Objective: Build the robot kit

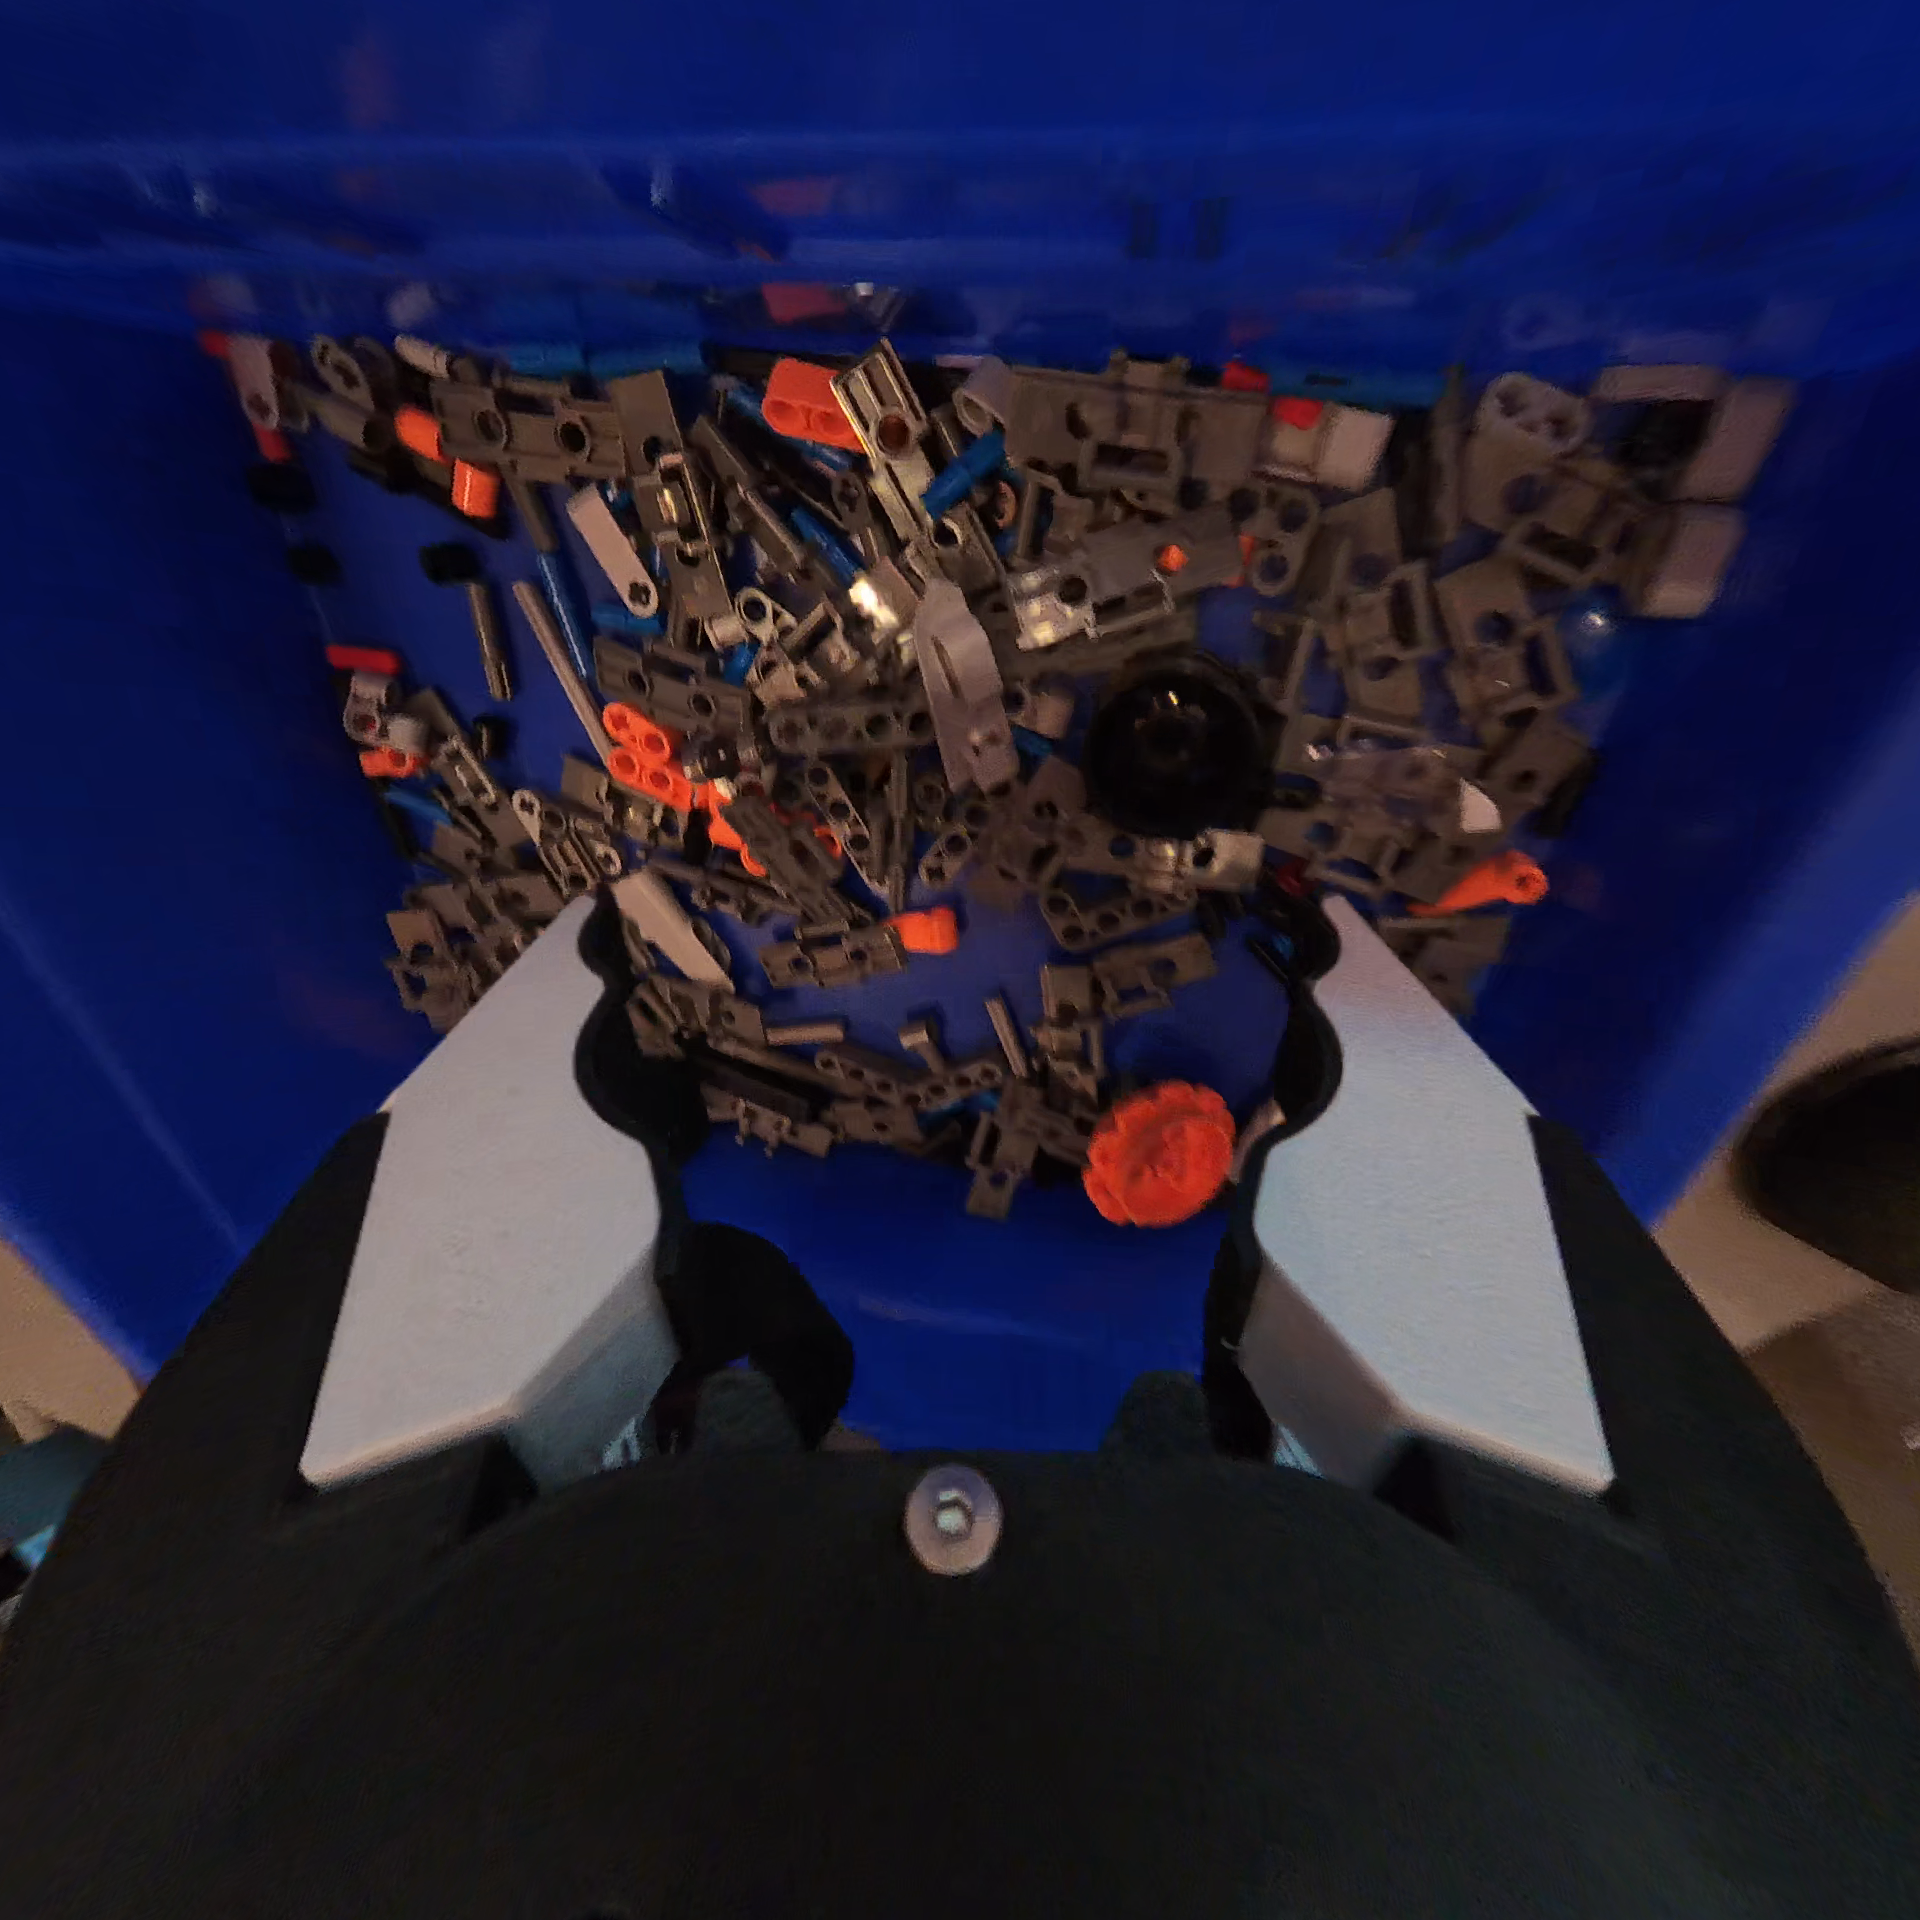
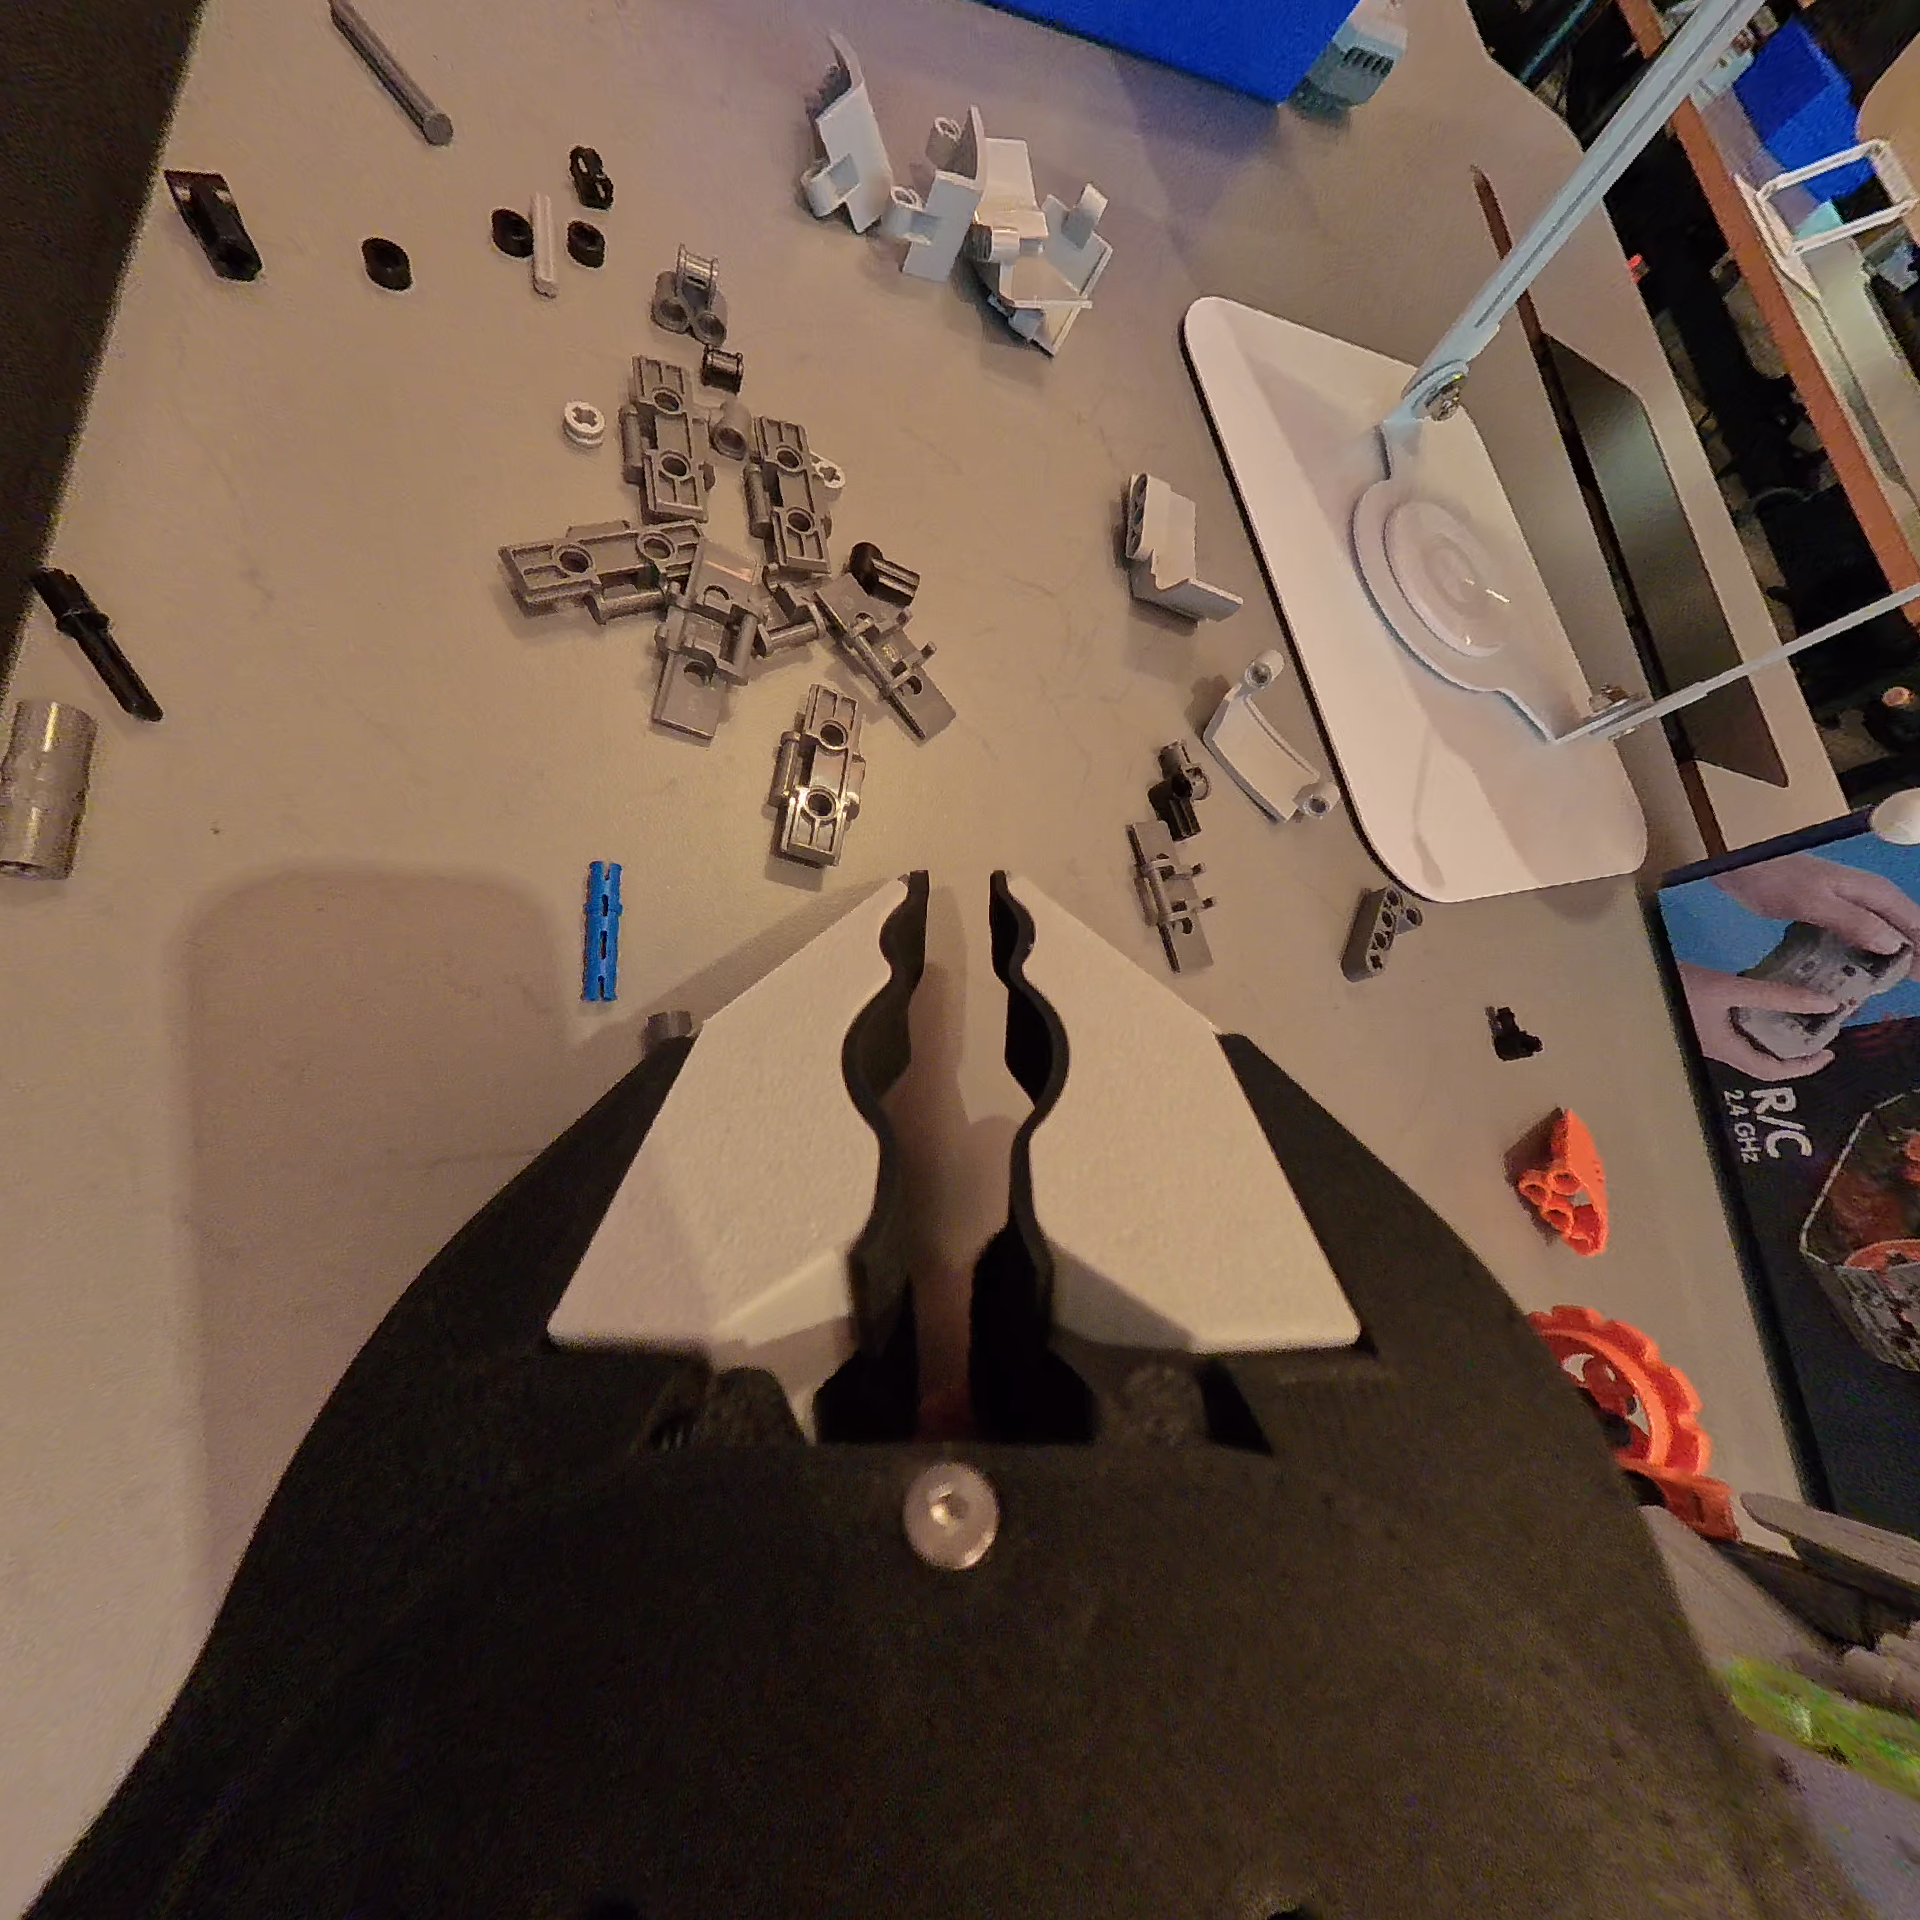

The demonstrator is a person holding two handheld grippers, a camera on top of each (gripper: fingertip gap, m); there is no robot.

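Beige tabletop [image 2: 312,790] stretches under my right gripper [image 2: 957,883], dimly lit, with dark shelving and blue bins blurred at the far right edge. My right gripper hangs just above the table, its jaws nearly pressed together with only a thin slit between, pinching nothing. Just ahead lies a loose cluster of grey track links [image 2: 727,582]; a blue pin [image 2: 603,931] lies to the left of the fingertips. Farther off sit pale grey panel pieces [image 2: 966,223], a white stand base [image 2: 1423,665] and, at the right edge, a printed box [image 2: 1808,1101] beside an orange gear [image 2: 1631,1392].

My left gripper [image 1: 951,925] is spread wide over a deep blue plastic bin [image 1: 156,727] heaped with grey, blue and orange building parts [image 1: 831,644]. An orange toothed wheel [image 1: 1158,1153] lies near its right finger, a black wheel [image 1: 1179,743] farther in.
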